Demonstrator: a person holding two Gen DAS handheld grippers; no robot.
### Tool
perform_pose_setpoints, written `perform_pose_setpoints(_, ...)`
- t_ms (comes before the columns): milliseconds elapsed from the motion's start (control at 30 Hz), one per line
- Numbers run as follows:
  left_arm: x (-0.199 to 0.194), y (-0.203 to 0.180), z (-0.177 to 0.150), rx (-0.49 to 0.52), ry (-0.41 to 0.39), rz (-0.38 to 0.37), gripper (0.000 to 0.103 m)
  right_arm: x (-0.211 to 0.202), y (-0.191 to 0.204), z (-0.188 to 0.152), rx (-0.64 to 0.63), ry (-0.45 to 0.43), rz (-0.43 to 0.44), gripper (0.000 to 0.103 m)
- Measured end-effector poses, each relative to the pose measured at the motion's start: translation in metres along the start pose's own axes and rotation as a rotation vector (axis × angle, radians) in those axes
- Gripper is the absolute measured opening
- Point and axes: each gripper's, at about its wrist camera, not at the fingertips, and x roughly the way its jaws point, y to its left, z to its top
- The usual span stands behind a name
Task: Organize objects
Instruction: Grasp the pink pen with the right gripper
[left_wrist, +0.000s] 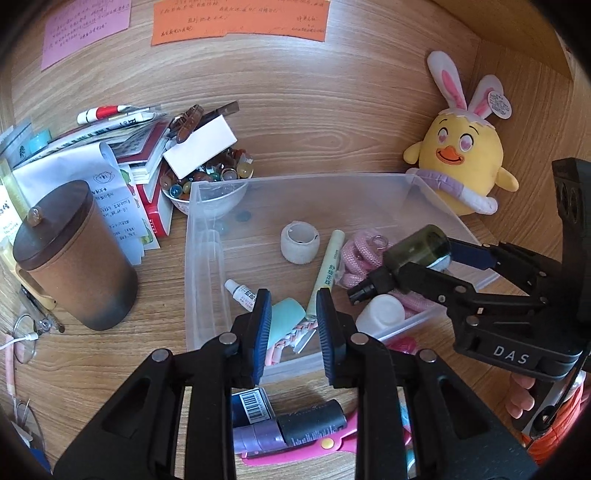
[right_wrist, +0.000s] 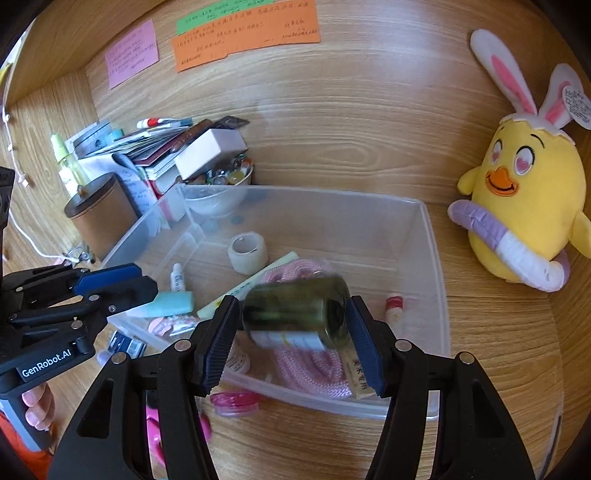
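Pinching a dark green bottle (right_wrist: 295, 310), the "DAS"-marked right gripper (right_wrist: 291, 345); "GenRobot.AI" left gripper (left_wrist: 291, 328) spread, empty.

A wood-grain desk (left_wrist: 332, 122) fills the scene; at the far side a wooden back panel (right_wrist: 55, 48) rises, bearing a pink note (right_wrist: 131, 53), an orange note (right_wrist: 245, 40) and a green strip (right_wrist: 221, 14); soft daylight falls evenly across the wood.

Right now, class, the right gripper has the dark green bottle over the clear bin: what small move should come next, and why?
Probably lower the dark green bottle and release it. The right gripper holds it above the clear bin, over the pink cord.
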Motion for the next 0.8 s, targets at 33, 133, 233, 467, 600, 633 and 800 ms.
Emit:
perform_pose_setpoints(33, -0.003, -0.001, 0.000, 0.004, -0.002, 0.000, 0.029, -0.002, 0.001, 0.000, -0.004, -0.003, 0.001, 0.062)
perform_pose_setpoints(133, -0.013, -0.003, 0.000, 0.012, -0.023, 0.004, 0.048, -0.013, 0.005, 0.000, -0.024, -0.032, -0.004, 0.068)
perform_pose_setpoints(233, -0.027, -0.005, -0.003, 0.027, -0.055, 0.029, 0.063, -0.026, 0.009, 0.000, -0.040, -0.059, 0.003, 0.073)
perform_pose_setpoints(467, -0.048, -0.003, -0.020, 0.042, -0.060, 0.035, 0.077, -0.053, 0.018, -0.013, -0.080, -0.087, 0.026, 0.075)
perform_pose_setpoints(600, -0.047, -0.002, -0.042, 0.044, -0.005, 0.030, 0.077, -0.060, 0.021, -0.030, -0.091, -0.066, 0.044, 0.075)
perform_pose_setpoints(633, -0.046, -0.003, -0.048, 0.049, 0.008, 0.035, 0.077, -0.060, 0.021, -0.034, -0.093, -0.057, 0.049, 0.075)
perform_pose_setpoints(800, -0.043, -0.009, -0.082, 0.073, 0.058, 0.072, 0.077, -0.053, 0.027, -0.060, -0.068, 0.014, 0.103, 0.075)
